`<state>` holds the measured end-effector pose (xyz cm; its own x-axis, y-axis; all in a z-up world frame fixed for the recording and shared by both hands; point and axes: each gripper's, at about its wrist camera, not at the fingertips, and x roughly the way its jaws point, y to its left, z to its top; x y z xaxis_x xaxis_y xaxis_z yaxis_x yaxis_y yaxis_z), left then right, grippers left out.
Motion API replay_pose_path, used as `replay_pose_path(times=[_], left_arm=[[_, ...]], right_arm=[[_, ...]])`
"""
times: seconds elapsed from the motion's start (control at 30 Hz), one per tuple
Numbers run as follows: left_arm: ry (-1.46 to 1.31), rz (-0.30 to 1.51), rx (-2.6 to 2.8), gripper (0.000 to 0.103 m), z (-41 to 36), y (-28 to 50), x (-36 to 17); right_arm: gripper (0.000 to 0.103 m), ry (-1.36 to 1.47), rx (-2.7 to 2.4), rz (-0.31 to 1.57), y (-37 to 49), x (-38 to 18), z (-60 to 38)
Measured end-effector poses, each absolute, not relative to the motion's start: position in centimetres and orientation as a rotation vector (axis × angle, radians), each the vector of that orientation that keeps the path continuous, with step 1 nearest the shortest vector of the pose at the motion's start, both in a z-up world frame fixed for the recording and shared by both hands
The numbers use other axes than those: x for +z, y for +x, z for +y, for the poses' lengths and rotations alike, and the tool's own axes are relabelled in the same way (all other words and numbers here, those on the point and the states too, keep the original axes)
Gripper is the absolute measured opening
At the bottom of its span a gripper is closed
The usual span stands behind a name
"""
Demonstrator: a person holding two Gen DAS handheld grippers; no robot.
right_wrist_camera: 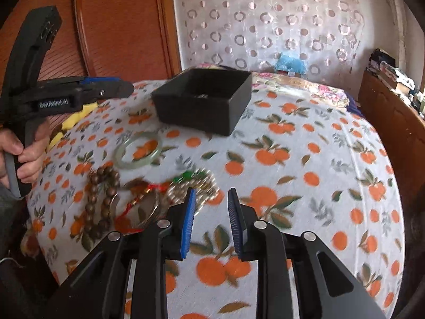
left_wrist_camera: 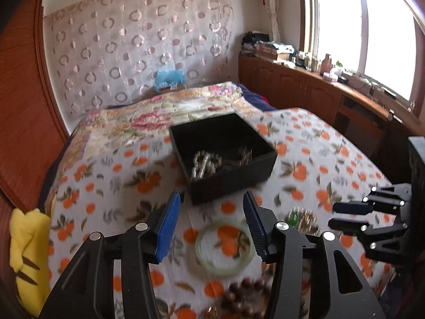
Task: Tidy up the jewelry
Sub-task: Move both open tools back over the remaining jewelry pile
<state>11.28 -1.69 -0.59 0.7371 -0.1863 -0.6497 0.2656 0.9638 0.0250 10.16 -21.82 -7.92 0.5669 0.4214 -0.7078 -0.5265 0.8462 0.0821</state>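
Left fingers gape empty above the bangle; pinch one rim (it's slick). Right fingers hover parted, empty, beside the box.

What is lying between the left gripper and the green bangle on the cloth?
Nothing visible. The left gripper is open and empty, and the green bangle lies flat on the orange-print cloth just past its fingertips. The wooden beads lie nearer the camera, off that path.
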Motion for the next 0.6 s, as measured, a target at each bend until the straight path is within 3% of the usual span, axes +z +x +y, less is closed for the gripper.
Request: replay_pose_path(times=[0.13, 0.6], left_arm=[[0.099, 0.713, -0.247, 0.057, -1.0, 10.0, -1.7], [0.061, 0.76, -0.242, 0.062, 0.8, 6.9, -4.2]], right_arm=[[0.027, -0.143, 0.583, 0.802, 9.1, -8.1, -21.0], [0.027, -0.217, 0.673, 0.822, 7.2, -7.9, -17.6]])
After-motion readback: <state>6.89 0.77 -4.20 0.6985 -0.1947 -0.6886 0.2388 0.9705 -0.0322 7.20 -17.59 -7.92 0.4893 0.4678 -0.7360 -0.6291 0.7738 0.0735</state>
